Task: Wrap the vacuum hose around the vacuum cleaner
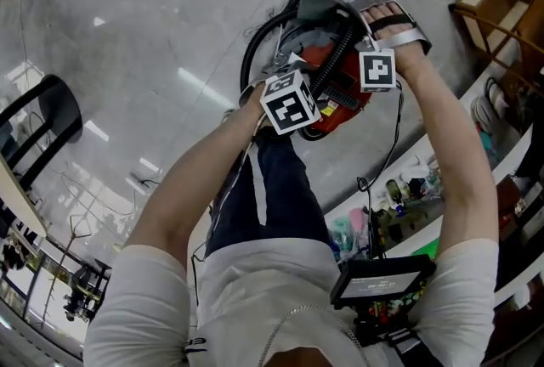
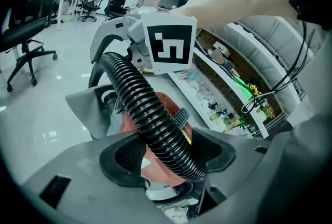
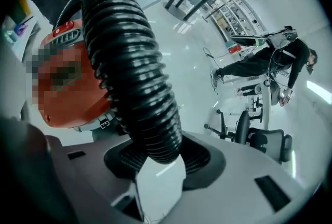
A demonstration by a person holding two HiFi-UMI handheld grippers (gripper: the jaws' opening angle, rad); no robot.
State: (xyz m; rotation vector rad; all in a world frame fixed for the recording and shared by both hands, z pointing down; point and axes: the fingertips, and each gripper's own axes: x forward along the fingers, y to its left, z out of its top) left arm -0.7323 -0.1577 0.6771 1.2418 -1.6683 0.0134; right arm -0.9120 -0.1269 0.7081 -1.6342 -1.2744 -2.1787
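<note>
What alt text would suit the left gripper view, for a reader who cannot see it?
A black ribbed hose runs down between the jaws of the left gripper, above a red vacuum cleaner. Behind it stands the right gripper's marker cube, with office chairs at the picture's left and cluttered shelves at its right.

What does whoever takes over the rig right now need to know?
Left gripper: hose between the jaws, against one pad, gap at the other; looks loose.
Right gripper: shut on the hose.
Vacuum cleaner: on the floor, below both grippers.
Done: one black loop, likely hose, curves round its side.
Left: lay the held stretch round the body.
</note>
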